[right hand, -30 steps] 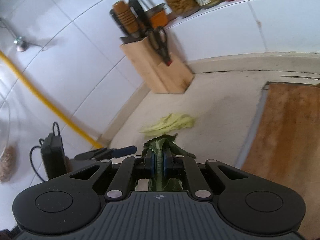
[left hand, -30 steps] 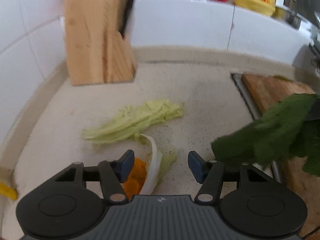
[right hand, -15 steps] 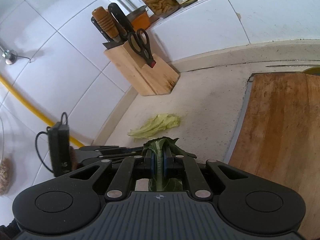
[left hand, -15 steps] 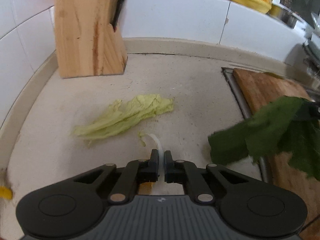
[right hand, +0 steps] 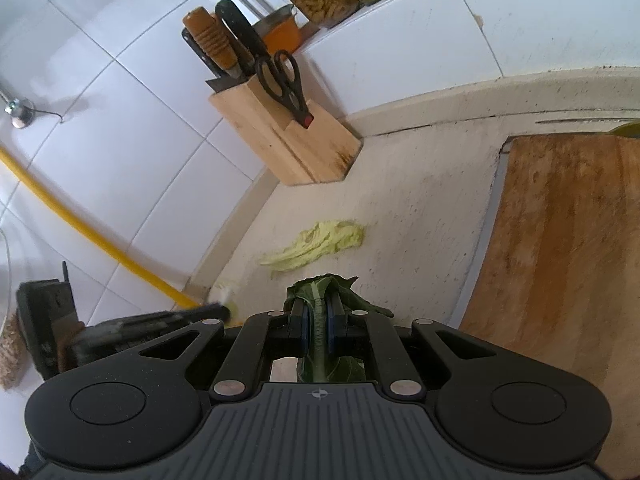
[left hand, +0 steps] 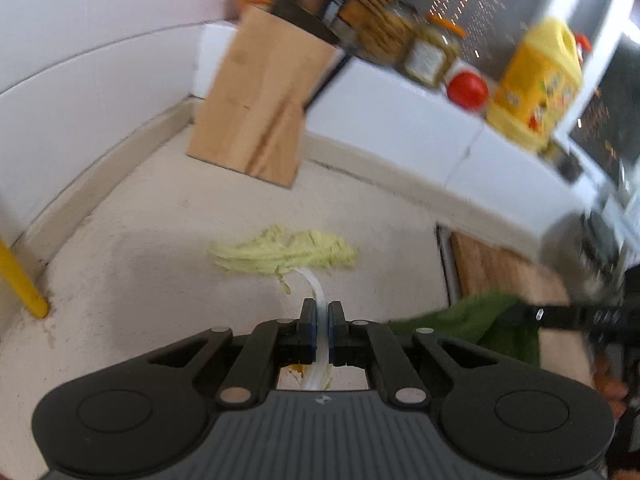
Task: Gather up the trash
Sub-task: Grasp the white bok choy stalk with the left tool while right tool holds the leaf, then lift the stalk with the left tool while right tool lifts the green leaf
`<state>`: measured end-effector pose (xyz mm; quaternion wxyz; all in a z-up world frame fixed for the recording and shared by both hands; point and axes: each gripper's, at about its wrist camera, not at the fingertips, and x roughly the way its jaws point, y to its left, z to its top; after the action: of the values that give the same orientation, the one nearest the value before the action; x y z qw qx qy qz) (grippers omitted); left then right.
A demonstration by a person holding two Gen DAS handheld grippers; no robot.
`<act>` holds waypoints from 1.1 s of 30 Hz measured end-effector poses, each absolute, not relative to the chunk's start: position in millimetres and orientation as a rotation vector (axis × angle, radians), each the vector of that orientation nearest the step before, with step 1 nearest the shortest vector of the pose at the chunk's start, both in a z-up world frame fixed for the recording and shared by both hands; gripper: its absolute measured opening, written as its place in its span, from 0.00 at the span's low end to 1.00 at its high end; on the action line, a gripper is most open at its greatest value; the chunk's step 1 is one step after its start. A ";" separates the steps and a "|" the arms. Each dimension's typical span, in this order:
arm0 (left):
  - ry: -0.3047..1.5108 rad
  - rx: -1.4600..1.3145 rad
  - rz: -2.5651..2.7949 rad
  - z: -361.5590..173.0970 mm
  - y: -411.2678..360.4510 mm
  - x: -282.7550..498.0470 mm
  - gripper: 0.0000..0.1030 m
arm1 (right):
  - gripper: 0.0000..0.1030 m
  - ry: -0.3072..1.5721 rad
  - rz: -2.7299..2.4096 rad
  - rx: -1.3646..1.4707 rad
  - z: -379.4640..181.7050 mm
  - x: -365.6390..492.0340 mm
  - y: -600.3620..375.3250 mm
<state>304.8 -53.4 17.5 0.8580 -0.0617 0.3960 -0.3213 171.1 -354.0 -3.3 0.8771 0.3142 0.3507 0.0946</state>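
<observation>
My left gripper (left hand: 319, 312) is shut on a white cabbage stalk (left hand: 313, 280) with a pale green tip, held above the counter; an orange scrap (left hand: 295, 369) shows under its jaws. A pale green cabbage leaf (left hand: 280, 255) lies flat on the counter just beyond it, also seen in the right wrist view as the pale leaf (right hand: 316, 243). My right gripper (right hand: 316, 312) is shut on a dark green leaf (right hand: 320, 290), which hangs at the lower right of the left wrist view (left hand: 472, 326). The left gripper (right hand: 208, 312) appears blurred at the left of the right wrist view.
A wooden knife block (right hand: 288, 140) with knives and scissors stands at the back by the tiled wall. A wooden cutting board (right hand: 560, 248) fills the right. Jars, a tomato (left hand: 467, 90) and a yellow oil bottle (left hand: 536, 84) sit on the ledge. A yellow hose (right hand: 80, 228) runs along the left wall.
My left gripper closed on the white stalk, then lifted it off the counter and rolled, tilting its view. My right gripper kept still with the dark leaf.
</observation>
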 end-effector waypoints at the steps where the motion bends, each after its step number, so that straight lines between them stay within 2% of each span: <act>1: 0.826 -0.150 -0.671 19.7 -48.6 305.0 0.01 | 0.12 0.734 0.202 0.655 -3.5 171.8 -353.3; 5: 0.800 -0.167 -0.642 23.6 -40.7 301.0 0.01 | 0.12 0.737 0.218 0.654 -3.5 174.6 -351.5; 16: 0.898 -0.122 -0.577 -19.1 -35.3 288.6 0.02 | 0.12 0.765 0.214 0.631 -12.6 178.9 -344.9; 18: 0.900 -0.096 -0.564 -24.2 -35.3 285.6 0.04 | 0.18 0.786 0.221 0.587 -15.7 181.4 -338.1; 20: 0.914 -0.088 -0.557 -30.1 -34.5 284.6 0.11 | 0.23 0.794 0.208 0.529 -17.5 182.7 -330.7; 22: 0.933 -0.084 -0.540 -36.3 -33.8 283.6 0.24 | 0.29 0.802 0.206 0.475 -19.0 184.2 -324.5; 24: 0.944 -0.075 -0.526 -41.1 -33.5 280.8 0.30 | 0.46 0.813 0.202 0.448 -21.2 185.6 -320.6; 25: 0.953 -0.075 -0.527 -43.4 -34.4 279.2 0.32 | 0.50 0.824 0.207 0.431 -22.6 186.8 -318.6; 27: 0.963 -0.077 -0.539 -45.9 -37.2 275.9 0.33 | 0.63 0.829 0.195 0.408 -24.4 187.0 -317.1; 33: 0.934 -0.045 -0.536 -45.7 -38.4 255.8 0.37 | 0.66 0.858 0.184 0.367 -31.3 194.2 -314.9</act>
<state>255.8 -38.4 -45.7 0.8583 -0.0214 0.4446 -0.2554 194.2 -314.9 -31.3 0.8890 0.1764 0.4132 0.0884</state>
